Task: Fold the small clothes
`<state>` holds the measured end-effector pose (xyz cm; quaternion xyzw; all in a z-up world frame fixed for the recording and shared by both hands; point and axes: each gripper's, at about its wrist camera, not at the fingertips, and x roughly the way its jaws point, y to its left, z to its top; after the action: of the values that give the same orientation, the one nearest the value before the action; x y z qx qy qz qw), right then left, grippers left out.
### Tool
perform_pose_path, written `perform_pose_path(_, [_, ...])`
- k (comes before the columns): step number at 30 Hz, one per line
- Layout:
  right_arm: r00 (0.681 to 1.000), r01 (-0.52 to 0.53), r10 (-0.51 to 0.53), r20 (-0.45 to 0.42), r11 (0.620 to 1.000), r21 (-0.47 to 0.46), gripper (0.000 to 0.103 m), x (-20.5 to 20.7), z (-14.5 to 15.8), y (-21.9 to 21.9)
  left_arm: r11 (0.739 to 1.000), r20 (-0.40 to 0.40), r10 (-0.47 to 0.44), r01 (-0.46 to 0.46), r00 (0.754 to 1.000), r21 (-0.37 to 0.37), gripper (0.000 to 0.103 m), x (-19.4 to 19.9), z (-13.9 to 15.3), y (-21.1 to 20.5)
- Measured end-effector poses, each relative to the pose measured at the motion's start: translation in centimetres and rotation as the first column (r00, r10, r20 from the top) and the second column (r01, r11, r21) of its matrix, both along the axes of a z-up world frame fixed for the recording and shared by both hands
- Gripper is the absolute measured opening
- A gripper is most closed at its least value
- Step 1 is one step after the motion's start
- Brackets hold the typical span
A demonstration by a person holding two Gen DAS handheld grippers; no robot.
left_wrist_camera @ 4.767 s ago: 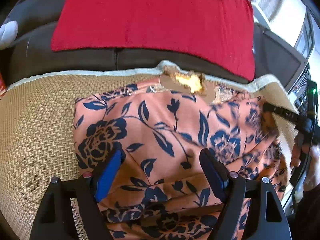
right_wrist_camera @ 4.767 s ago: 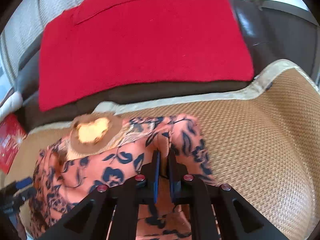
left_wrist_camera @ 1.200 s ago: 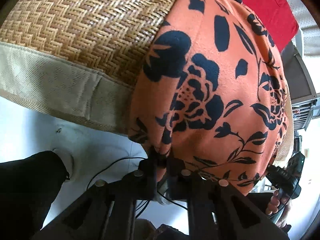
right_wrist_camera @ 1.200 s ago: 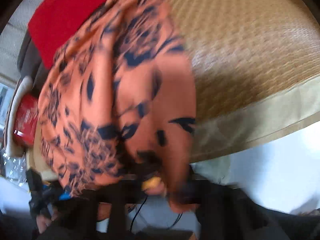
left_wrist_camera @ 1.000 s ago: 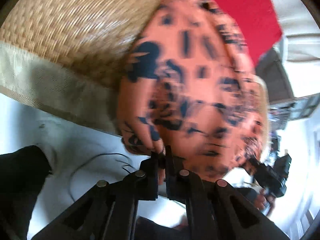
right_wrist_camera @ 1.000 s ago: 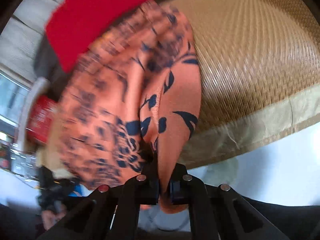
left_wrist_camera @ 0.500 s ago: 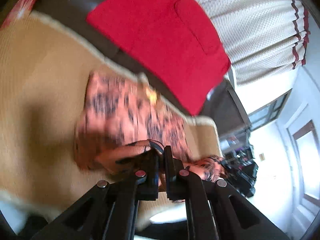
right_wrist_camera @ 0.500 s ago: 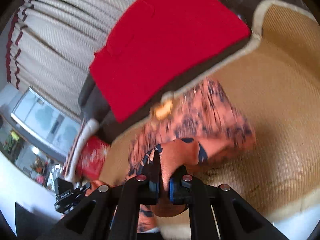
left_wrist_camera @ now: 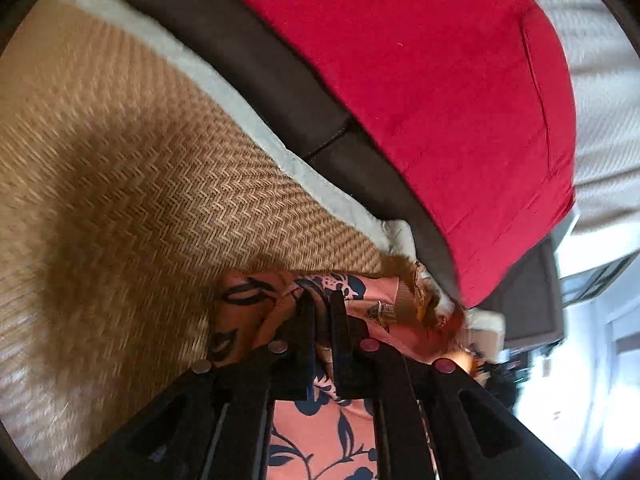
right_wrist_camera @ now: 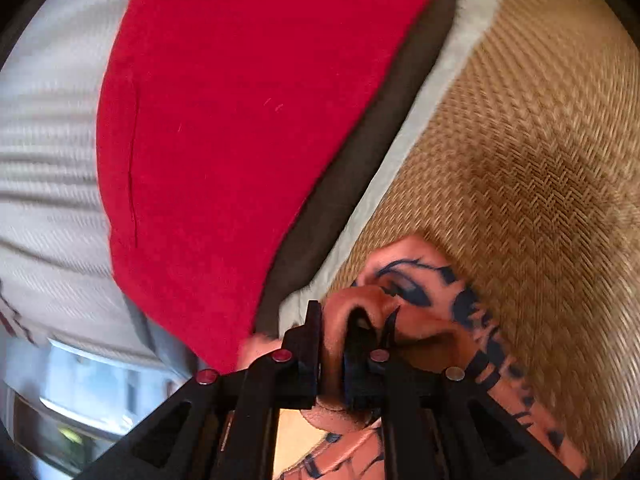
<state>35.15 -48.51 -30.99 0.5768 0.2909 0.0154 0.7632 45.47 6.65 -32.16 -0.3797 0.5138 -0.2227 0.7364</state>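
Floral garment (left_wrist_camera: 320, 432), salmon-orange with navy blossoms and leaves, is carried across a woven mat (left_wrist_camera: 132, 184) toward the sofa back, pinched at one edge by each gripper. The left gripper (left_wrist_camera: 322, 320) has its jaws nearly together with a fold of the fabric clamped between them; the cloth bunches just ahead of its tips and trails beneath it. The right gripper (right_wrist_camera: 334, 334) likewise squeezes a rolled hem of the garment (right_wrist_camera: 424, 292), its jaws having just eased apart slightly with the cloth between them. A tan collar patch (left_wrist_camera: 412, 296) shows just right of the left gripper's tips. Beyond both grippers lie a dark sofa cushion (left_wrist_camera: 256, 60) and a red cloth (left_wrist_camera: 420, 80). Judging by the doubled fabric, a fold is under way but not laid down; releasing, flattening and any further folds appear to remain.
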Motion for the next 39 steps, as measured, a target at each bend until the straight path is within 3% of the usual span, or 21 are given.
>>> perform_pose_path(1, [1.000, 0.006, -0.006, 0.014, 1.000, 0.010, 0.011, 0.1, -0.6, -0.5, 0.999, 0.016, 0.020, -0.019, 1.000, -0.044, 0.014, 0.1, -0.3, 0.5])
perform_pose_path(3, [1.000, -0.003, 0.003, 0.018, 1.000, 0.025, 0.011, 0.2, -0.6, -1.1, 0.989, 0.075, 0.128, -0.122, 0.989, -0.085, 0.044, -0.6, -0.1, 2.4])
perform_pose_path(4, [0.999, 0.004, -0.005, 0.039, 1.000, 0.023, 0.011, -0.1, -0.1, -1.4, 0.977, 0.107, 0.200, -0.190, 0.974, -0.102, 0.067, -1.3, 0.1, 3.7])
perform_pose_path(6, [0.997, 0.026, -0.026, 0.075, 1.000, -0.006, 0.014, -1.0, 1.0, -1.7, 0.952, 0.109, 0.293, -0.280, 0.950, -0.121, 0.072, -2.2, 0.8, 5.6])
perform_pose_path(9, [0.991, 0.072, -0.061, 0.118, 0.994, -0.085, 0.032, -3.1, 3.3, -1.2, 0.964, 0.140, 0.259, -0.247, 0.956, -0.096, 0.073, -3.9, 3.3, 6.1])
perform_pose_path(11, [0.981, 0.144, -0.125, 0.150, 0.982, -0.124, 0.089, -5.4, 4.8, -1.2, 0.981, 0.166, 0.191, -0.193, 0.967, -0.004, 0.073, -5.4, 5.0, 5.1])
perform_pose_path(12, [0.970, 0.189, -0.165, 0.178, 0.974, -0.124, 0.092, -6.8, 5.5, -1.2, 0.987, 0.189, 0.145, -0.155, 0.971, 0.038, 0.073, -6.9, 6.0, 4.1])
perform_pose_path(14, [0.957, 0.232, -0.199, 0.210, 0.962, -0.146, 0.091, -8.9, 6.9, -0.8, 0.992, 0.218, 0.107, -0.120, 0.970, 0.044, 0.073, -9.5, 6.9, 2.9])
perform_pose_path(16, [0.972, 0.154, -0.113, 0.207, 0.969, -0.195, 0.088, -10.2, 7.8, 1.0, 0.998, 0.214, 0.042, -0.051, 0.976, 0.037, 0.073, -12.3, 7.1, 0.8])
perform_pose_path(19, [0.992, -0.003, 0.041, 0.123, 0.955, -0.297, 0.067, -11.0, 7.9, 5.0, 0.996, 0.218, -0.025, 0.005, 0.976, 0.092, 0.073, -16.4, 7.2, -0.5])
perform_pose_path(20, [0.992, -0.056, 0.089, 0.087, 0.943, -0.329, 0.050, -10.9, 7.8, 6.6, 0.992, 0.210, -0.034, 0.009, 0.977, 0.122, 0.073, -17.3, 7.0, -0.9])
perform_pose_path(22, [0.981, -0.177, 0.193, -0.002, 0.900, -0.399, 0.037, -10.5, 7.4, 10.1, 0.990, 0.165, -0.057, 0.035, 0.985, 0.135, 0.073, -18.6, 5.8, -1.4])
perform_pose_path(25, [0.959, -0.283, 0.263, -0.106, 0.855, -0.435, 0.037, -10.6, 6.0, 13.8, 0.996, 0.095, -0.070, 0.064, 0.993, 0.070, 0.073, -19.5, 4.2, -2.0])
perform_pose_path(27, [0.956, -0.294, 0.274, -0.106, 0.887, -0.355, 0.037, -10.8, 4.7, 13.7, 0.996, 0.055, -0.085, 0.084, 0.995, 0.012, 0.073, -19.8, 3.3, -2.5])
perform_pose_path(28, [0.958, -0.285, 0.271, -0.089, 0.921, -0.264, 0.038, -11.5, 3.7, 13.2, 0.997, 0.025, -0.081, 0.081, 0.996, -0.014, 0.073, -19.5, 2.4, -3.2])
perform_pose_path(30, [0.970, -0.241, 0.233, -0.068, 0.954, -0.178, 0.041, -12.5, 3.4, 12.2, 0.997, -0.037, -0.042, 0.039, 0.998, -0.068, 0.073, -19.3, 1.1, -2.9])
perform_pose_path(32, [0.979, -0.201, 0.194, -0.065, 0.969, -0.144, 0.076, -13.5, 2.9, 11.6, 0.993, -0.093, 0.008, -0.019, 0.996, -0.114, 0.077, -18.7, -0.2, -2.0])
perform_pose_path(37, [0.990, -0.088, 0.073, -0.117, 0.989, -0.122, 0.077, -14.4, 2.0, 8.3, 0.976, -0.146, 0.116, -0.140, 0.983, -0.168, 0.079, -17.6, -1.8, -0.4])
perform_pose_path(39, [0.988, -0.030, 0.019, -0.150, 0.997, -0.070, 0.077, -14.4, 0.7, 6.5, 0.962, -0.162, 0.160, -0.191, 0.974, -0.195, 0.079, -17.5, -2.3, 0.1])
